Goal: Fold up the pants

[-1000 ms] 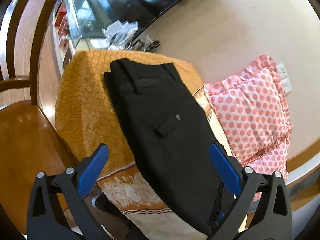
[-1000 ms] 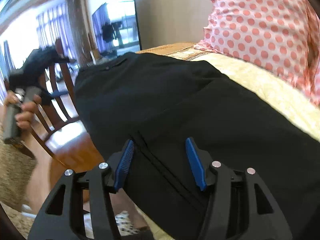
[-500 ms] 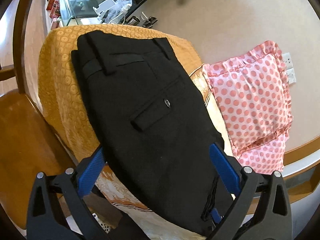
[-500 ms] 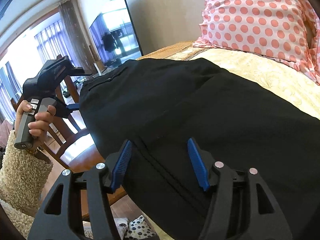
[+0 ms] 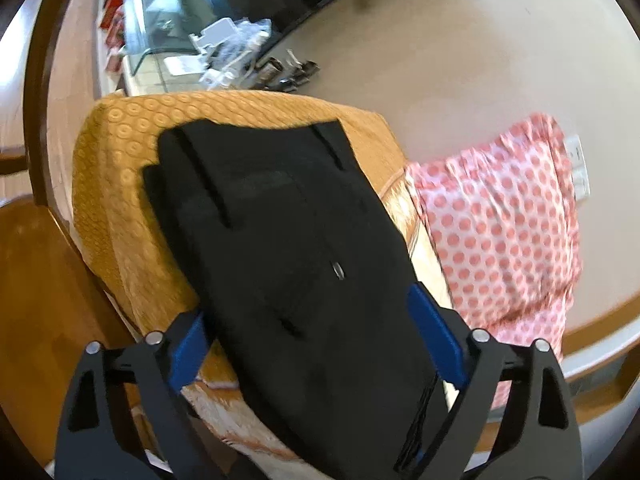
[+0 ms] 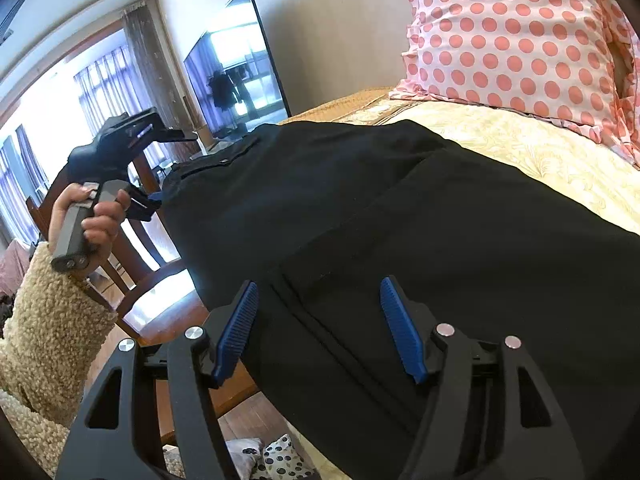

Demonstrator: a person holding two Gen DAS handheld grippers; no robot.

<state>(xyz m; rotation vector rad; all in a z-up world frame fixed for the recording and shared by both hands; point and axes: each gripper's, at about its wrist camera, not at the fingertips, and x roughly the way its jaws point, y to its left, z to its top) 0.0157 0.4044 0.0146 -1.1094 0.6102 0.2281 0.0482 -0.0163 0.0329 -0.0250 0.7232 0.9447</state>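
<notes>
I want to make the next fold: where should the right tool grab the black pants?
Judging by the pose, take the near edge of the black pants where the cloth overhangs the bed, in front of the open right tool. Come in from the bed's side, one finger above, one below.

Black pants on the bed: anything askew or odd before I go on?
The black pants lie diagonally across the yellow patterned bedspread, and their near end hangs over the bed's edge by the open right gripper. The open left gripper straddles them. Nothing looks torn or spilled; the pink polka-dot pillow sits apart from them.
</notes>
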